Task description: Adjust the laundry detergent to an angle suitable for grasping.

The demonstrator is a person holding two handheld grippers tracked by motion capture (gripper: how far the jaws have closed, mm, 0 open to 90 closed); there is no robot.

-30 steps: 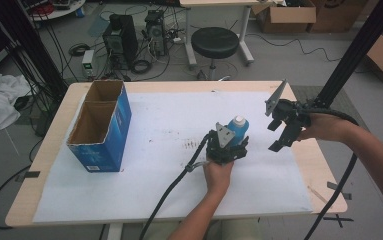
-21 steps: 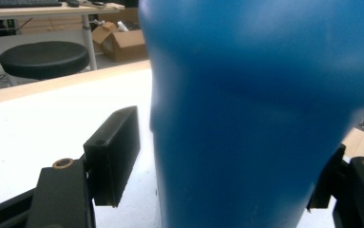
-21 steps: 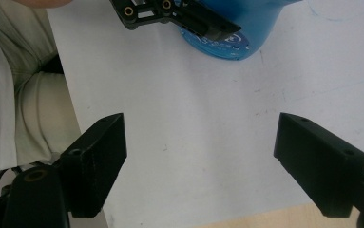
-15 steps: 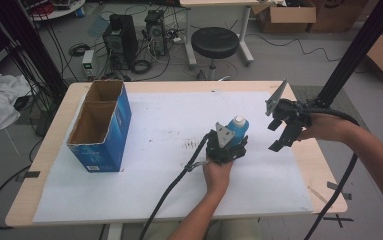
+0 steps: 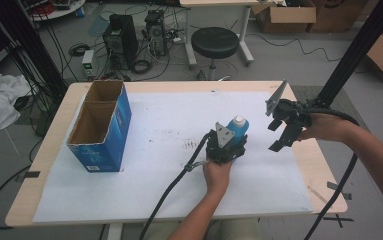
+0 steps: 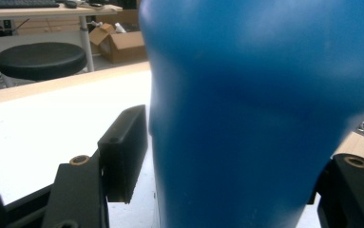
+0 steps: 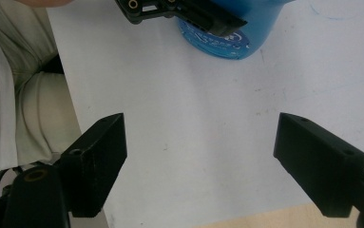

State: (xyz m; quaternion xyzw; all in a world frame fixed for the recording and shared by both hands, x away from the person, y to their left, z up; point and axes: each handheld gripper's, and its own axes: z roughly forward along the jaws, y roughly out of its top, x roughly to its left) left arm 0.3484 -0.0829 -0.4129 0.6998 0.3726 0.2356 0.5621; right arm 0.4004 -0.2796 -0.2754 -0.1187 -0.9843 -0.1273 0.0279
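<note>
A blue bottle (image 5: 240, 128) with a white cap stands upright on the white sheet near the table's middle right. My left gripper (image 5: 233, 140) reaches it from the near side; its jaws have just been closing with the bottle between them. In the left gripper view the bottle (image 6: 246, 118) looms large and the left pad (image 6: 122, 152) lies against its side; the other pad is hidden behind it. My right gripper (image 5: 274, 136) hovers to the right of the bottle, open and empty. The right gripper view looks down between its wide jaws (image 7: 203, 161) at bare sheet, with the bottle's base (image 7: 227, 40) beyond.
A tall blue cardboard box (image 5: 101, 125), open on top with two compartments, stands at the table's left. A white sheet (image 5: 169, 190) covers most of the wooden table (image 5: 324, 170). A black stool (image 5: 214, 42) and computer gear sit on the floor beyond the far edge.
Both hands and the bottle stay where they were. The closing of the left jaws on the bottle is too small to make out from above.
</note>
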